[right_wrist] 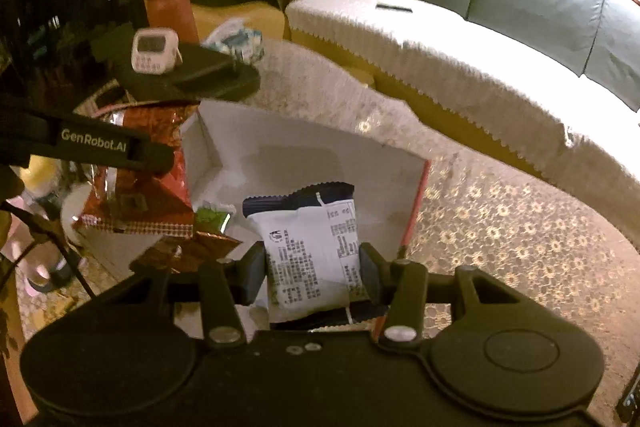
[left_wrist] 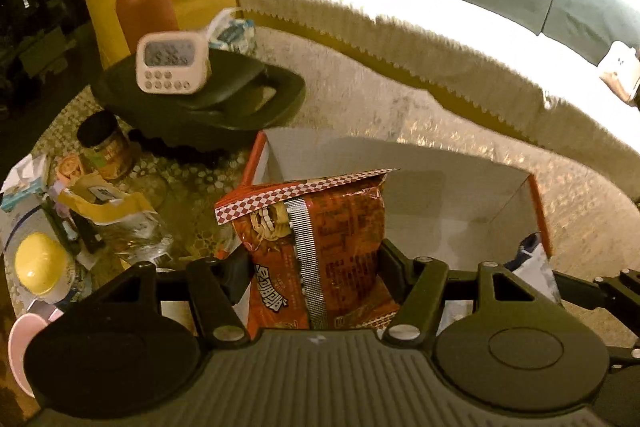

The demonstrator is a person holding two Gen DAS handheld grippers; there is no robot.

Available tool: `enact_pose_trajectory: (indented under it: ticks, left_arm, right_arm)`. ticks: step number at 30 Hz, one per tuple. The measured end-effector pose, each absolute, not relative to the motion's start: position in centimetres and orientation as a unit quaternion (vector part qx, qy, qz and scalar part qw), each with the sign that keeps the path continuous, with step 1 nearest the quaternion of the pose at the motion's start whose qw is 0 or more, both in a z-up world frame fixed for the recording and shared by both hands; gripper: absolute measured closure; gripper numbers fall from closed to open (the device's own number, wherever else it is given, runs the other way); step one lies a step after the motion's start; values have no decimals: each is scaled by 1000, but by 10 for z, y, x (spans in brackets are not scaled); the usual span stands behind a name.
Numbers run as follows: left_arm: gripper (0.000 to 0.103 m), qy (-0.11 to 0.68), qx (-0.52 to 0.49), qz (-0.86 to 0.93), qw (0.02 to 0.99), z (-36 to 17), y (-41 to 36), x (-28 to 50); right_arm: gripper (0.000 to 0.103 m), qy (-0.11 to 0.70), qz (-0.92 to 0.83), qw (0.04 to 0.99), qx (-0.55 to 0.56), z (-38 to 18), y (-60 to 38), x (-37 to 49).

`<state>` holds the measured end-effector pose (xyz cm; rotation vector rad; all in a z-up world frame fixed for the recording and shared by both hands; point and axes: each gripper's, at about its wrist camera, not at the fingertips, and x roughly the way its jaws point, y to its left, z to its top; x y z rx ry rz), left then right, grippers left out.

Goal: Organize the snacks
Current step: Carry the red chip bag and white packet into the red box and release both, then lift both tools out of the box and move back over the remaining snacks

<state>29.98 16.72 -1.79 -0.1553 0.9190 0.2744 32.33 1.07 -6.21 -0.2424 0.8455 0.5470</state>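
Two packets we hold upright, long axes along our fingers: left gripper [left_wrist: 316, 267] pinches the red packet [left_wrist: 320, 247], right gripper [right_wrist: 314, 267] the white packet [right_wrist: 312, 259], box [left_wrist: 420, 187] just ahead.

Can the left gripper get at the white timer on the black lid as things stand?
Probably not yet: the left gripper is shut on the red snack bag over the box. The timer itself stands unobstructed.
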Motion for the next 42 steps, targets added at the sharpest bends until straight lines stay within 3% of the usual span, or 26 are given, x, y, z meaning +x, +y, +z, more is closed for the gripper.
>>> enact_pose_trajectory:
  ticks: [18,27,35,42]
  left_arm:
    - [39,471,-70,129,870,-59,171,312]
    - [35,452,-78,117,881,-38,165,293]
    - [32,438,-69,99,891,-13,146,264]
    - [26,419,-59,83,902,9,129,236]
  right_arm:
    - [55,423,279,836,-209,-108,44,319]
    - [53,424,277,847,-162,-83,21,312]
    - [43,415,263,863,-116,-52,-10,299]
    - [42,402,263,872,-93,-28,-33,276]
